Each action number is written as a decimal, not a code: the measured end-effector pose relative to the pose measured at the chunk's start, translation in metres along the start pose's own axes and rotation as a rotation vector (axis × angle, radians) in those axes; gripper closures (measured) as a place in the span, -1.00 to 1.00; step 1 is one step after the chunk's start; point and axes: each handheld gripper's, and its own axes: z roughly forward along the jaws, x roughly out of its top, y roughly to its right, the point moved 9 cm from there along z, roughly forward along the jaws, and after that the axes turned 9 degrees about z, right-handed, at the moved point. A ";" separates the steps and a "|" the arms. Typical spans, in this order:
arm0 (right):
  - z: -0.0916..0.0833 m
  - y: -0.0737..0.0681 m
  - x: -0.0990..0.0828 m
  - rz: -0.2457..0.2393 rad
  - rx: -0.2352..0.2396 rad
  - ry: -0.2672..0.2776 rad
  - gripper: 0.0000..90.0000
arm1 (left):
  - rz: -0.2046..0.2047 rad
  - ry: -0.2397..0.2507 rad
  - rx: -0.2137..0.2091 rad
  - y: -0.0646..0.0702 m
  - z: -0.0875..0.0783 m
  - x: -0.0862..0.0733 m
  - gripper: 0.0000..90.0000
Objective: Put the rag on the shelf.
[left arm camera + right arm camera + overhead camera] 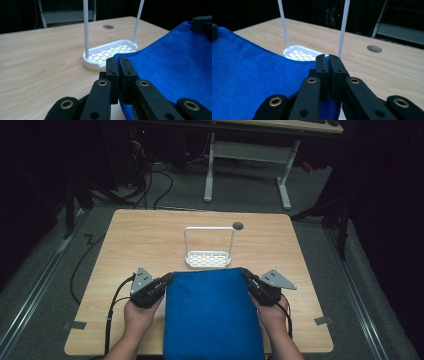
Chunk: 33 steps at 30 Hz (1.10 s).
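The near edge of the blue cloth (212, 315) runs off the bottom of the high view, so how far it hangs over the front of the counter (145, 237) cannot be told. The person's forearms are cut off there too. In both gripper views the upper part of the white rack's (208, 257) thin frame leaves the top of the picture, and the surroundings beyond the counter are too dark to make out, apart from a pale desk frame (247, 155) on the floor behind.

The left gripper (167, 279) is closed on the far left corner of the cloth; in the left gripper view (117, 65) its 2 jaws stand pressed together with only a thin sliver of blue fabric between them. The right gripper (246, 274) is clamped the same way on the far right corner, and the right gripper view (327, 62) shows a strip of blue pinched between its jaws.

The cloth lies spread flat between the 2 grippers, on the near middle of the counter. Its far edge sits just in front of the slotted base of the rack, which stands upright near the counter's centre. A small dark round hole (238, 226) lies just beyond the rack, to the right.
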 end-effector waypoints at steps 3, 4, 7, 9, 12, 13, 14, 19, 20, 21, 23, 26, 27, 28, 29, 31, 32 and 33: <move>-0.006 -0.004 0.009 -0.006 0.006 0.033 0.94 | 0.008 0.030 0.008 0.001 -0.006 0.008 0.94; -0.008 -0.005 0.012 -0.009 0.007 0.046 0.94 | 0.010 0.041 0.012 0.001 -0.008 0.010 0.94; -0.014 -0.009 0.019 -0.011 0.012 0.072 0.94 | 0.014 0.068 0.019 0.002 -0.013 0.017 0.94; -0.017 -0.011 0.023 -0.021 0.013 0.090 0.94 | 0.017 0.083 0.023 0.003 -0.017 0.022 0.94; -0.022 -0.014 0.029 -0.022 0.014 0.115 0.94 | 0.017 0.105 0.028 0.003 -0.022 0.027 0.94; -0.023 -0.015 0.030 -0.027 0.015 0.120 0.94 | 0.017 0.114 0.031 0.002 -0.024 0.029 0.94; -0.025 -0.016 0.032 -0.025 0.016 0.129 0.94 | 0.017 0.123 0.034 0.002 -0.026 0.032 0.94; -0.031 -0.020 0.041 -0.034 0.020 0.162 0.95 | 0.024 0.153 0.049 0.000 -0.036 0.040 0.94; -0.032 -0.021 0.043 -0.034 0.019 0.172 0.95 | 0.021 0.160 0.051 0.000 -0.038 0.041 0.94; -0.033 -0.022 0.046 -0.031 0.022 0.180 0.95 | 0.021 0.164 0.054 0.000 -0.040 0.042 0.94; -0.036 -0.026 0.053 -0.029 0.033 0.202 0.95 | 0.024 0.175 0.063 -0.001 -0.045 0.045 0.94; -0.039 -0.030 0.061 -0.035 0.039 0.223 0.95 | 0.031 0.190 0.079 -0.003 -0.048 0.051 0.94; -0.042 -0.033 0.069 -0.047 0.041 0.247 0.95 | 0.034 0.197 0.079 -0.004 -0.048 0.057 0.94; -0.042 -0.033 0.069 -0.047 0.041 0.247 0.95 | 0.034 0.197 0.079 -0.004 -0.048 0.057 0.94; -0.043 -0.034 0.072 -0.050 0.042 0.255 0.95 | 0.037 0.211 0.086 -0.005 -0.048 0.061 0.94; -0.046 -0.038 0.081 -0.058 0.048 0.280 0.95 | 0.039 0.224 0.089 -0.006 -0.048 0.068 0.94; -0.047 -0.039 0.085 -0.058 0.050 0.290 0.95 | 0.042 0.228 0.090 -0.006 -0.048 0.072 0.94; -0.047 -0.040 0.088 -0.061 0.053 0.298 0.95 | 0.046 0.230 0.093 -0.007 -0.048 0.075 0.94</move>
